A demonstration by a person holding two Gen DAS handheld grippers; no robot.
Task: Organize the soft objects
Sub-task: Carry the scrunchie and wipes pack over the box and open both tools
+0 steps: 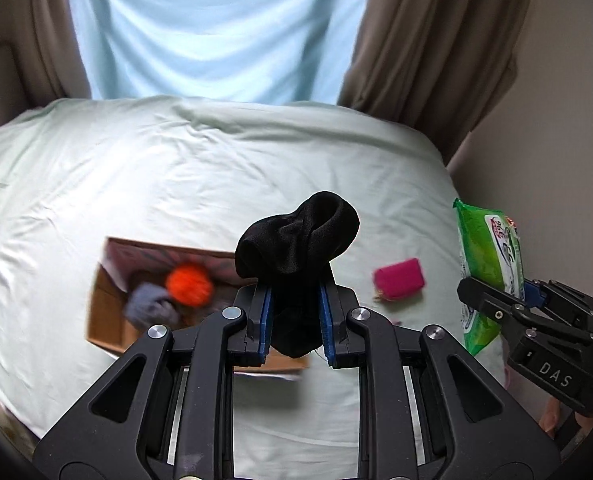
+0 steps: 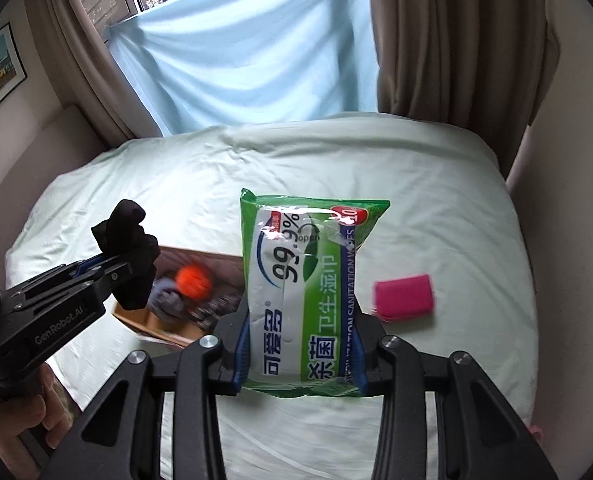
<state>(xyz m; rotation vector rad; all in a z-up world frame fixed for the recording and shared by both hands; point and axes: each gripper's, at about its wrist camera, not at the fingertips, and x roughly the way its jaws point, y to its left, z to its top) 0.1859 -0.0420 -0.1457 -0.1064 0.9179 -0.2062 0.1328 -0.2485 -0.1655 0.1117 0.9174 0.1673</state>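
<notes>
My left gripper (image 1: 295, 320) is shut on a black sock (image 1: 296, 240), held up above the bed; the same sock (image 2: 126, 248) shows at the left of the right wrist view. My right gripper (image 2: 300, 356) is shut on a green and white pack of wet wipes (image 2: 304, 292), which stands upright between the blue pads; the pack (image 1: 488, 264) also appears at the right edge of the left wrist view. Below lies an open cardboard box (image 1: 108, 312) holding an orange ball (image 1: 188, 284) and a grey soft thing (image 1: 148, 306). A pink pouch (image 1: 398, 279) lies on the sheet to the right of the box.
The bed is covered by a pale green sheet (image 1: 176, 168). Brown curtains (image 1: 436, 40) and a light blue cloth (image 1: 216, 28) hang behind it. A wall (image 2: 568, 240) runs close along the bed's right side. A hand (image 2: 20, 420) grips the left tool's handle.
</notes>
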